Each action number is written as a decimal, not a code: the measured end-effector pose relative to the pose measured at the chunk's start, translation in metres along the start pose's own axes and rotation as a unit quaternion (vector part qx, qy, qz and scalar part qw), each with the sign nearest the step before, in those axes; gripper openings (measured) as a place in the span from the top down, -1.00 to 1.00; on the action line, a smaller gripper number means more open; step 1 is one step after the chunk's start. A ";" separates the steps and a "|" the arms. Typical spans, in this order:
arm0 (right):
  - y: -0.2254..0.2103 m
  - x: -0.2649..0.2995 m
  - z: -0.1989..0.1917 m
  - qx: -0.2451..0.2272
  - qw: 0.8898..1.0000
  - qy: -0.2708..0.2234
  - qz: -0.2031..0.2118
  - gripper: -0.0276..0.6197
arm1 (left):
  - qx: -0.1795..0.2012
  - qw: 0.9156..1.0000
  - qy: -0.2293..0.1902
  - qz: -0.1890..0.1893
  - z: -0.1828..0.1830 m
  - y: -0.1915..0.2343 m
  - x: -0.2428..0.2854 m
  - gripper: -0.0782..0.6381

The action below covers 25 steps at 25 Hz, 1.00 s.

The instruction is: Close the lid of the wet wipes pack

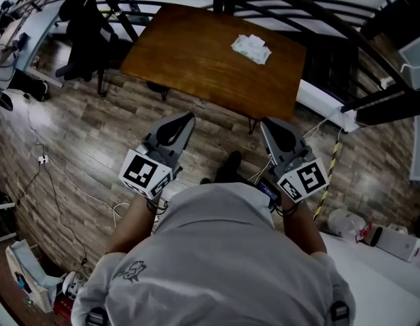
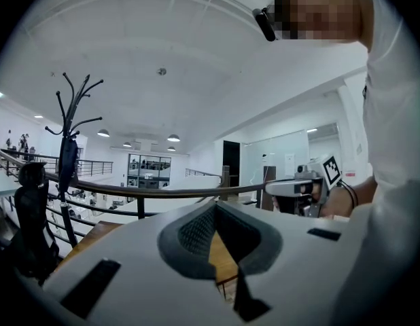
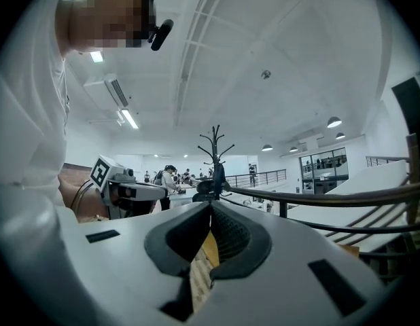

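Observation:
The wet wipes pack (image 1: 251,48) is a white pouch lying near the far right corner of the brown wooden table (image 1: 196,63); its lid is too small to read. I hold both grippers level in front of my chest, short of the table's near edge and well apart from the pack. My left gripper (image 1: 189,117) has its jaw tips together with nothing between them (image 2: 215,204). My right gripper (image 1: 264,123) is likewise shut and empty (image 3: 210,205). Each gripper view shows the other gripper beside it, the right gripper (image 2: 302,187) and the left gripper (image 3: 128,191).
A black office chair (image 1: 84,29) and a coat rack (image 2: 67,155) stand left of the table. A dark railing (image 1: 312,12) curves behind it. Cables (image 1: 54,182) trail over the wood floor. A white table (image 1: 380,263) with bottles is at the lower right.

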State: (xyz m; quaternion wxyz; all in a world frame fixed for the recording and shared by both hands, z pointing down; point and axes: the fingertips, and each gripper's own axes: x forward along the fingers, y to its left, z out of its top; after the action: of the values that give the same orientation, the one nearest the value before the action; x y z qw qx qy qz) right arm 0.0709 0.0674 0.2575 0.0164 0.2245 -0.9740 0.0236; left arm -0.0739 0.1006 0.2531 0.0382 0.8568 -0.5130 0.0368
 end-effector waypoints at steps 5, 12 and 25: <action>-0.036 0.021 -0.005 0.005 1.000 0.007 0.009 0.81 | -0.002 1.000 0.004 0.013 0.000 0.022 0.032 0.74; -0.094 0.029 -0.002 0.006 1.000 0.003 -0.001 0.81 | -0.004 1.000 0.000 0.002 0.006 0.033 0.095 0.74; -0.186 0.011 -0.001 0.011 0.999 0.004 -0.036 0.81 | -0.001 0.999 -0.003 -0.041 0.017 0.028 0.202 0.74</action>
State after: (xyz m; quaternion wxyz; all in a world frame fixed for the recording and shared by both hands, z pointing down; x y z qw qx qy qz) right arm 0.1422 -0.1041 0.2658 0.0189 0.2596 -0.9649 0.0344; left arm -0.0025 -0.0915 0.2575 0.0391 0.8773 -0.4773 0.0320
